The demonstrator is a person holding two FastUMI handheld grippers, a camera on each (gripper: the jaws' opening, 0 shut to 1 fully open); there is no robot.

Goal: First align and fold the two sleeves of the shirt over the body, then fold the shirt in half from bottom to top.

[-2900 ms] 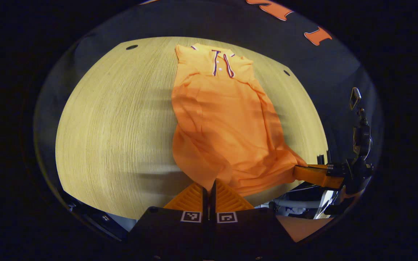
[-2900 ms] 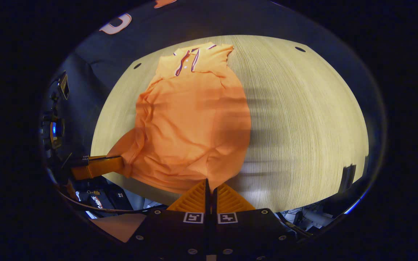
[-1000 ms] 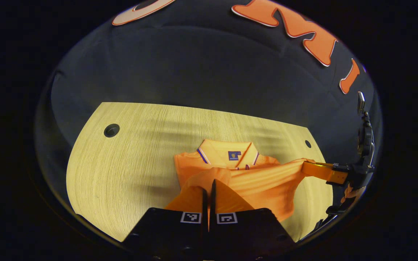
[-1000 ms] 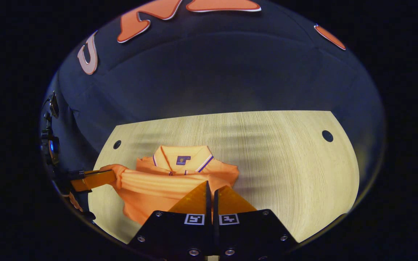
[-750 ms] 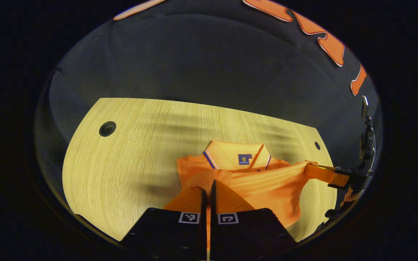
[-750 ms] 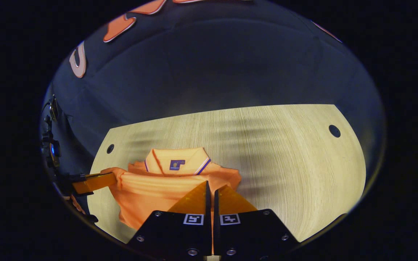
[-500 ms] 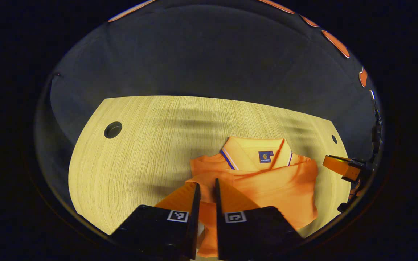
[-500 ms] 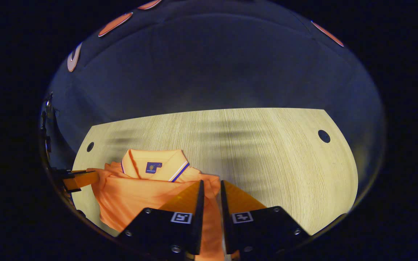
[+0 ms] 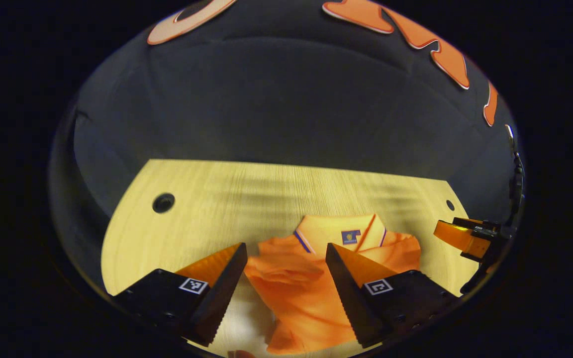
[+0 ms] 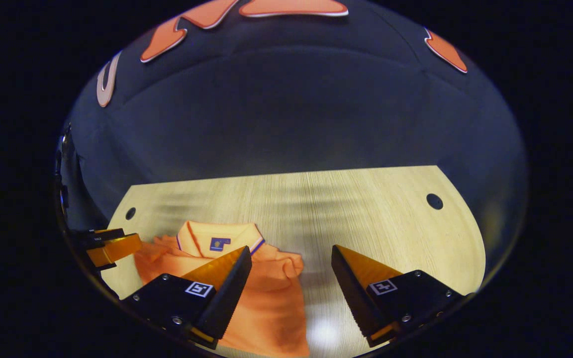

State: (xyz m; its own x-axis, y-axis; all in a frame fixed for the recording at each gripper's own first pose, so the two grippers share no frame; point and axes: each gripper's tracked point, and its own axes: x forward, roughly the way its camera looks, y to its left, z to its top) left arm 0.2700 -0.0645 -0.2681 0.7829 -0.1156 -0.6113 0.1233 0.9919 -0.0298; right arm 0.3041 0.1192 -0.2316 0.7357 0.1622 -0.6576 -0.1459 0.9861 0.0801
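Observation:
The orange polo shirt point(image 9: 306, 293) lies folded on the wooden table point(image 9: 207, 209), its hem brought up near the collar point(image 9: 338, 233), whose inner label faces up. My left gripper point(image 9: 286, 247) is open wide just above the shirt's left part, nothing between its fingers. In the right gripper view the shirt point(image 10: 271, 293) sits at lower left, and my right gripper point(image 10: 291, 248) is open over its right edge, holding nothing. The right gripper point(image 9: 460, 236) hovers off the shirt's right side in the left gripper view. The left gripper point(image 10: 112, 248) hovers at the shirt's left side.
The table has small round holes near its back corners point(image 9: 163, 203) point(image 9: 449, 205) point(image 10: 434, 201) point(image 10: 130, 214). Bare wood stretches to the left of the shirt point(image 9: 167, 233) and to its right point(image 10: 391, 228). The dark booth wall stands behind the table.
Both grippers carried the shirt's bottom corners up to the collar, then opened and let the cloth go. The shirt now lies folded in half, and both grippers have lifted slightly.

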